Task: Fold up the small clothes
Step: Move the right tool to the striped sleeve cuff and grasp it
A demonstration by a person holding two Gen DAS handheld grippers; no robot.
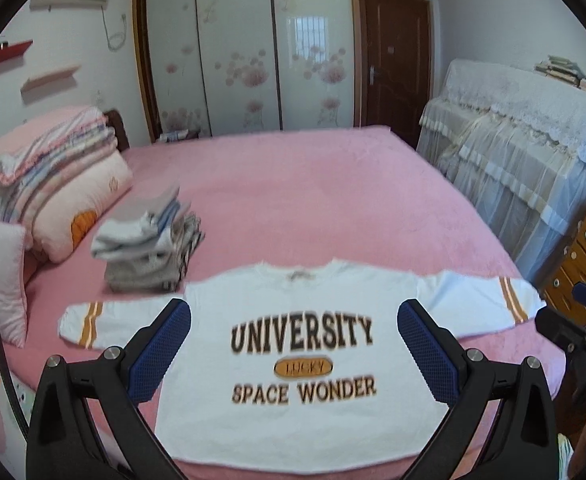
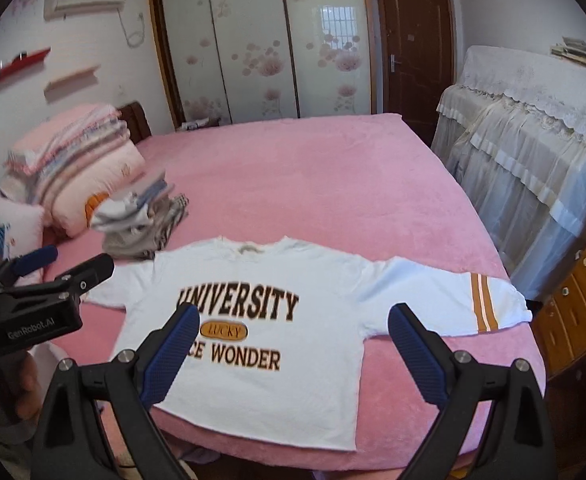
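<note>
A white long-sleeved sweatshirt (image 1: 301,364) printed "UNIVERSITY / LUCKY / SPACE WONDER" is shown spread flat, front up, at the near edge of a pink-covered bed (image 1: 333,200), its neckline directed away from the cameras. Both sleeves are extended sideways; orange stripes are borne near each cuff. The left hand-held gripper (image 1: 293,344) is held above the lower body of the garment with its blue-padded fingers (image 1: 161,348) spread wide, nothing being grasped. The right hand-held gripper (image 2: 289,344) is likewise held wide apart and empty, positioned over the garment's hem and right sleeve side. In the right wrist view, the left hand-held gripper is seen at the left margin, near the left sleeve. A stack of folded small clothes (image 1: 149,248) is placed on the bed beyond the left sleeve, just beside folded quilts and pillows (image 1: 49,184). A floral-panelled wardrobe (image 1: 245,52) and a brown door (image 1: 393,60) are visible behind.
</note>
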